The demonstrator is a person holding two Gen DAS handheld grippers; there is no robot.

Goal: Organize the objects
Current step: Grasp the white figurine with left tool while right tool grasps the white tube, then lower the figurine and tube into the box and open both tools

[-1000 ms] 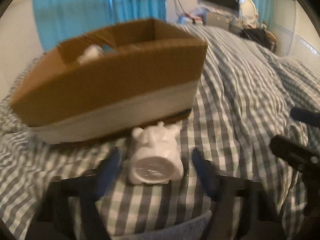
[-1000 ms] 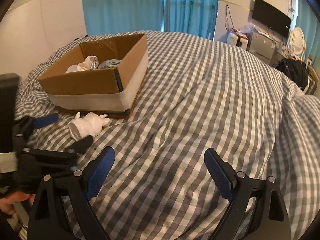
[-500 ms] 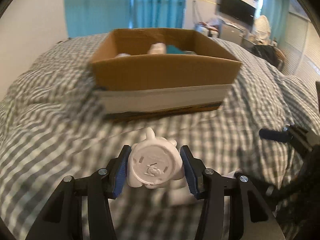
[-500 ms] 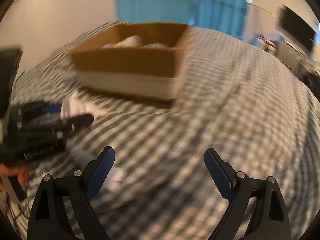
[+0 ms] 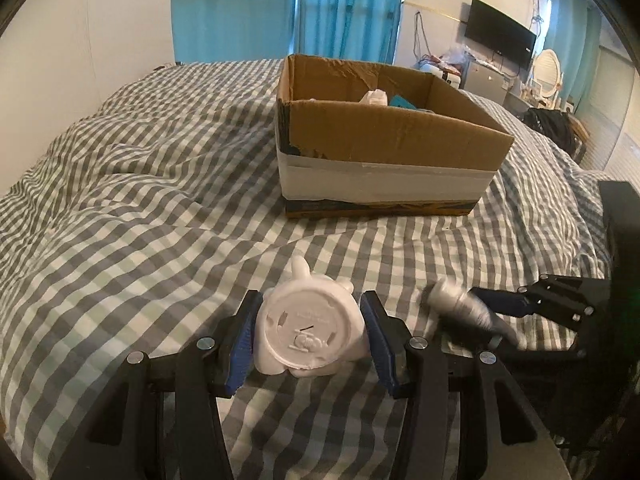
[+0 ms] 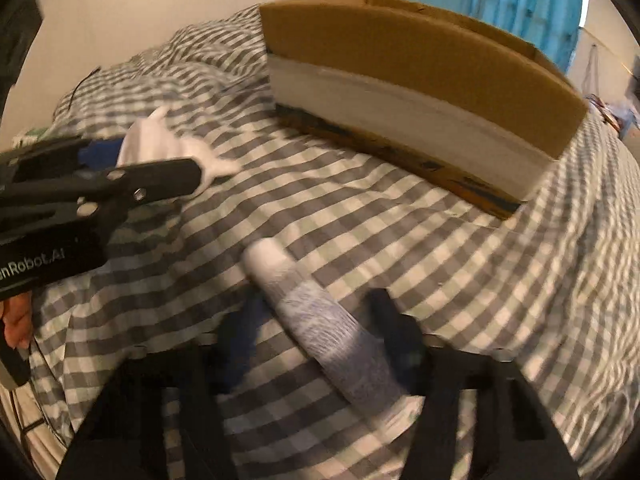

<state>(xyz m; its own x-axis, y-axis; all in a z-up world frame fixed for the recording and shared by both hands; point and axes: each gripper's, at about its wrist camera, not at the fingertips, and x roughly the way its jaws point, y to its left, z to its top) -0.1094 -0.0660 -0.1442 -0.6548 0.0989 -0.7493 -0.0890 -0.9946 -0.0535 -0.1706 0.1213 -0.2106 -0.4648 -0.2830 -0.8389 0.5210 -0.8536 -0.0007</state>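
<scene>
cardboard box (image 5: 384, 152) open-topped on the checked bed (image 5: 132, 216), white figurine (image 5: 310, 330) base toward the camera, clamped in left tongs (image 5: 310, 338), rolled sock (image 6: 320, 324) lying diagonally between right tongs (image 6: 316, 340), grip unclear, "robot.ai" printed on left tongs' body

Daylight through blue curtains (image 5: 288, 8) at top, room fairly dim. Left view sharp; right view motion-blurred, worst at bottom. Heavy fisheye bending, black vignette at corners.
</scene>
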